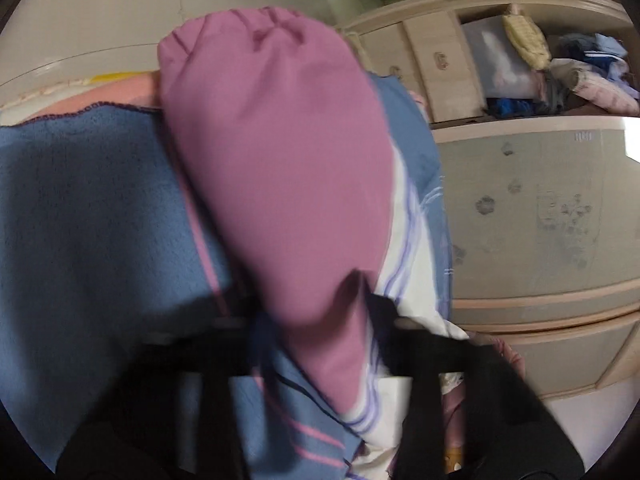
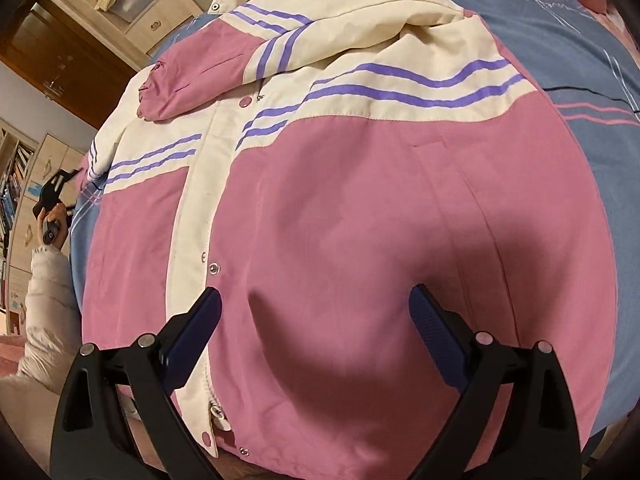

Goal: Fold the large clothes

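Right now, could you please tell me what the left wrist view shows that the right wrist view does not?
Only the left wrist view shows the pink sleeve up close, running down between the fingers of the left hand-held gripper, which looks shut on it, plus a blue blanket.

Only the right wrist view shows the jacket spread flat, its snap placket, and the right hand-held gripper open above the hem.

Both show the blue bedsheet and wooden cabinets.

Pink-and-cream jacket [image 2: 340,208] (purple stripes) flat, front up, on blue bedspread; one sleeve [image 1: 276,152] seemingly lifted.
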